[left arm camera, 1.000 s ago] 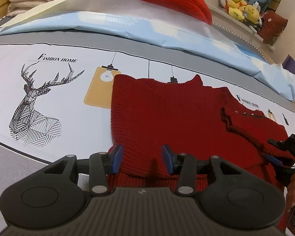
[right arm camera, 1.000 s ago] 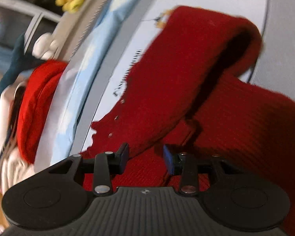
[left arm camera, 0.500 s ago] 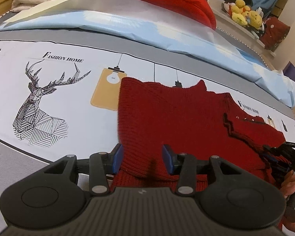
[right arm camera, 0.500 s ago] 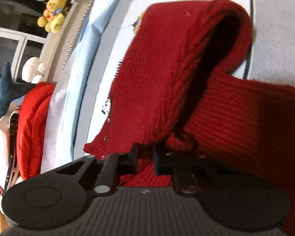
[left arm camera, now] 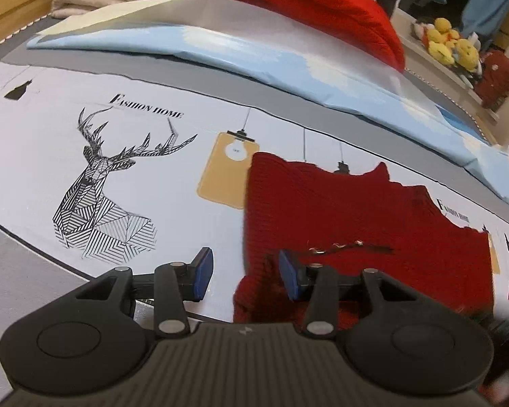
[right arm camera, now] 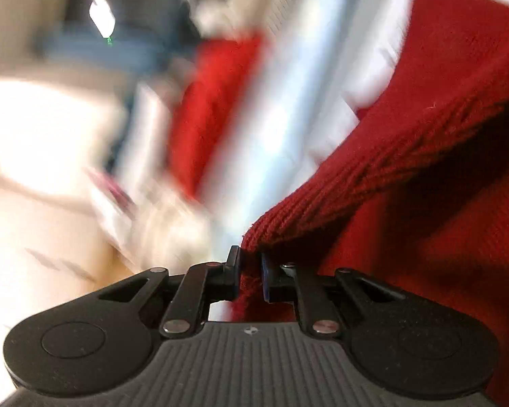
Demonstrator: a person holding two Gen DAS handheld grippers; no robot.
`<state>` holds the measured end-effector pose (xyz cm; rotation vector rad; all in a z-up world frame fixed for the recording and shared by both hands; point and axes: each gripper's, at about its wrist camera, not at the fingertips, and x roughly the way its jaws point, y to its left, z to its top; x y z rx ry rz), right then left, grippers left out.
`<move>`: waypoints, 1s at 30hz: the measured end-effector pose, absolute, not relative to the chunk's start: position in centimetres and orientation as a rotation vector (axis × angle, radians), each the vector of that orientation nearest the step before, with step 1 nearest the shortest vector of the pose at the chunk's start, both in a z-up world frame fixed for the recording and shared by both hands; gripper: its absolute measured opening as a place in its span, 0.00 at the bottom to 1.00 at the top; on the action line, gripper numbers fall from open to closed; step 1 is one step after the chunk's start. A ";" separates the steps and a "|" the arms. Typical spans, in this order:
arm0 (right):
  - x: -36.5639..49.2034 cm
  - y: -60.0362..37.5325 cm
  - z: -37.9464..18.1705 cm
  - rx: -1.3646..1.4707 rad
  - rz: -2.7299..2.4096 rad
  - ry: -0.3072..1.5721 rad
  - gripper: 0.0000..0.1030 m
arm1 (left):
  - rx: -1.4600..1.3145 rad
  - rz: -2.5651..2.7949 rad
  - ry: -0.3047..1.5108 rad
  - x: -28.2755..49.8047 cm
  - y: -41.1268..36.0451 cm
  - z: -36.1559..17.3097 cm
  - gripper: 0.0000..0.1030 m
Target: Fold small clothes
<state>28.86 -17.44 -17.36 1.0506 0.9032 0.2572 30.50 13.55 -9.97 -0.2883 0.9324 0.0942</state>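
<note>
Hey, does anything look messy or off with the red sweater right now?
Nothing looks damaged. The red sweater is mid-fold: its near-left corner is bunched beside the open left gripper, and the right gripper pinches one edge.

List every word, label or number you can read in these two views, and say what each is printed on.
"FASHION HOME": on the printed bed sheet, above the deer drawing.
"FASHION HOME": same sheet, beside the red knitted sweater; small but legible.
Right wrist view: too blurred, nothing readable.

Room behind the red sweater [right arm camera: 441,135] smears with blur (right wrist view).
</note>
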 end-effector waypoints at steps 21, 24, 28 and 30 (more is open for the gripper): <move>29.9 -20.7 -17.1 0.764 0.047 0.979 0.24 | -0.360 0.001 1.075 30.9 11.2 -13.1 0.28; 30.2 -20.5 -17.2 0.742 0.039 0.983 0.25 | -0.225 0.010 1.043 30.6 9.8 -12.0 0.11; 29.9 -20.3 -16.8 0.697 0.035 0.980 0.25 | -0.116 -0.004 0.984 30.3 8.2 -11.0 0.07; 30.0 -20.2 -16.8 0.680 0.033 0.978 0.25 | -0.096 -0.010 0.959 30.2 7.8 -10.7 0.06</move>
